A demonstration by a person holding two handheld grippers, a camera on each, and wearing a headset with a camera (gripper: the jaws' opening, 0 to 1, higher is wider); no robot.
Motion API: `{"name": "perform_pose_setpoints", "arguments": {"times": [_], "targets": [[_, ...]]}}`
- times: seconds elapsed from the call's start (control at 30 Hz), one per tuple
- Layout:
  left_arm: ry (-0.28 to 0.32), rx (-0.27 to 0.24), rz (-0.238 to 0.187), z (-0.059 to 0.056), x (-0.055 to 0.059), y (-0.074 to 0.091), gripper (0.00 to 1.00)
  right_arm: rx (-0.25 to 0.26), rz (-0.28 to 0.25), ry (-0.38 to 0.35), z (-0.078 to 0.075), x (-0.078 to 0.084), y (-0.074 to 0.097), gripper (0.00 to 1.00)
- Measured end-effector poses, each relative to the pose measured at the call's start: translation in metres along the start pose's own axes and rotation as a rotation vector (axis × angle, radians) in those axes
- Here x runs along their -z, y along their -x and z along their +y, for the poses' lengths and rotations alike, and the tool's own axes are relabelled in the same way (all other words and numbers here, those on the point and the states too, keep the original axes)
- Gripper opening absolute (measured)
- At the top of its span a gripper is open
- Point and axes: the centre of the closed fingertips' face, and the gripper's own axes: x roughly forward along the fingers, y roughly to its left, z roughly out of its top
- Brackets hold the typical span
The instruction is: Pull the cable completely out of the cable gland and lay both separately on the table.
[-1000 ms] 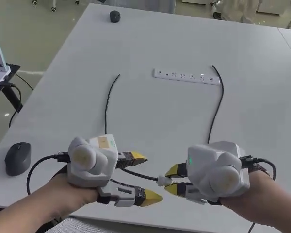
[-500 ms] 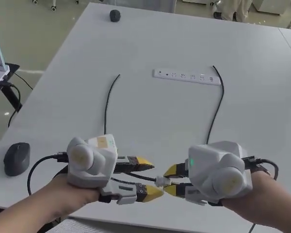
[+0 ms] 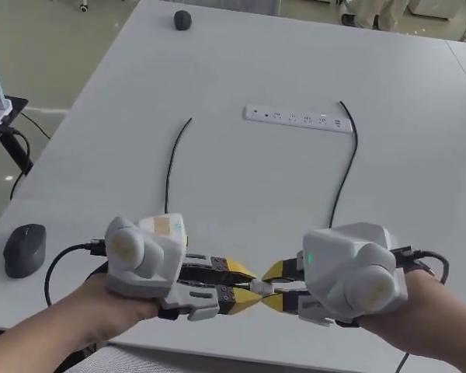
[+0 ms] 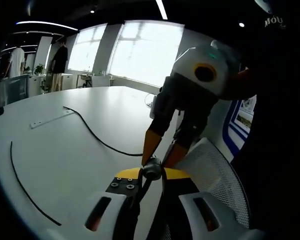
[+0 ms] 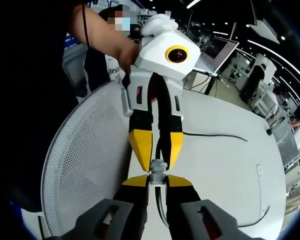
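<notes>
Closing since a second ago, left claw (image 3: 243, 286) now pinches the black cable (image 3: 168, 172) right beside the cable gland (image 3: 258, 287), which right claw (image 3: 273, 285) clamps tight. Both meet at the worktop's (image 3: 241, 194) near edge.

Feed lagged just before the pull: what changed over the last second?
The fingers of the left gripper, open around the cable a second ago, closed onto it right beside the cable gland. The right gripper stayed shut on the gland, held just above the table edge. The power strip and mouse did not move.
</notes>
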Motion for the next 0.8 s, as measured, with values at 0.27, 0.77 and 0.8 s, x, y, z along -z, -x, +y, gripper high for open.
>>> {"name": "perform_pose_setpoints", "arguments": {"times": [0.27,0.77,0.8], "targets": [[-0.03,0.019,0.028,-0.0029,0.0039,-0.0015,0.16,-0.014,0.008,0.025,0.0029,0.0011,-0.002,0.08],[-0.032,0.012,0.04,0.0005,0.0025,-0.0036,0.14,-0.039,-0.002,0.002,-0.0023,0.0024,-0.0008,0.1],[-0.042,0.011,0.044,0.0008,0.0032,-0.0038,0.14,-0.041,0.001,-0.002,-0.0029,0.0033,-0.0009,0.11]]}}
